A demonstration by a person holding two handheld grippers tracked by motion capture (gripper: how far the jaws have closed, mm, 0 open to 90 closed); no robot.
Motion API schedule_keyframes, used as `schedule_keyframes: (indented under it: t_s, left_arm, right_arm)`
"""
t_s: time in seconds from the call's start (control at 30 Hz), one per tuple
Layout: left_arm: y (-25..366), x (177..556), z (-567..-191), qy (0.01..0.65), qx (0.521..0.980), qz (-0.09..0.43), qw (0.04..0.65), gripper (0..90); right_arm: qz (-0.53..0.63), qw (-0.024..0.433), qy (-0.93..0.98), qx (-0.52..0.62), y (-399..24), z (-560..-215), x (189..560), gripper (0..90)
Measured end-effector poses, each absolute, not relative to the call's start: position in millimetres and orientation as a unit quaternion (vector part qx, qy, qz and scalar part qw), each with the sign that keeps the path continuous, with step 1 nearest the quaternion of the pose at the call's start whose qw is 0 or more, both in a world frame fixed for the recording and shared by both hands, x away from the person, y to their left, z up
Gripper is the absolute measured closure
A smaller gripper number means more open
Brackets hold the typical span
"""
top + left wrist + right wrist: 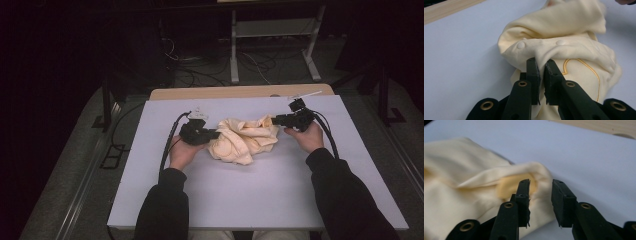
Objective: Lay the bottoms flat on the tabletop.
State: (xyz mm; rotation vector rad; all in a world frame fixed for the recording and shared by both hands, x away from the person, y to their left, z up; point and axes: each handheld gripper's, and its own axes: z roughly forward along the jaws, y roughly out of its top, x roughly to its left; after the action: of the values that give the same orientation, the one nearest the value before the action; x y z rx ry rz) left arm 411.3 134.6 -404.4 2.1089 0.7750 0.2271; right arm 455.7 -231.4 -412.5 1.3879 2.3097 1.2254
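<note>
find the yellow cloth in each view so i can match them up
High view: the cloth lies crumpled mid-table between the two claws.
Left gripper view: it runs from the centre to upper right, a fold pinched in the left claw.
Right gripper view: it covers the left half, its rolled edge between the open jaws of the right claw.
Shared landmark: the white table.

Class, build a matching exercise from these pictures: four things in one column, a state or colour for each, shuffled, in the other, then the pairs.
Things:
1. left gripper
2. right gripper
3. crumpled cream-yellow cloth garment
4. flat pale lavender table mat

States:
A. jaws apart, fabric between them
B. lies bunched in a heap
C. jaws pinched on a fold
D. spread over a wooden top

Pairs: 1-C, 2-A, 3-B, 4-D
</note>
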Motion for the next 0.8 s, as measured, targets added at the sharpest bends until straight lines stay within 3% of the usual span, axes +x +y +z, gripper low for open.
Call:
schedule_keyframes:
  t_s: [0.2, 0.43, 0.67, 0.8]
  left_arm:
    - [133.2, 410.3, -406.5, 0.312, 0.841, 0.088, 0.434, 82.1]
    - [132.5, 409.9, -409.3, 0.314, 0.840, 0.083, 0.434, 82.0]
    - [132.7, 410.5, -412.0, 0.317, 0.839, 0.080, 0.435, 81.9]
    - [133.4, 410.7, -413.2, 0.318, 0.839, 0.079, 0.435, 81.9]
  right_arm:
    - [0.461, 0.100, 0.773, 0.424, -231.0, -391.4, 444.0, 53.5]
    - [0.482, 0.076, 0.794, 0.362, -217.1, -381.8, 435.7, 42.8]
    - [0.499, 0.039, 0.814, 0.295, -202.6, -384.7, 430.0, 41.1]
    - [0.481, 0.035, 0.834, 0.269, -193.1, -386.0, 427.3, 44.4]
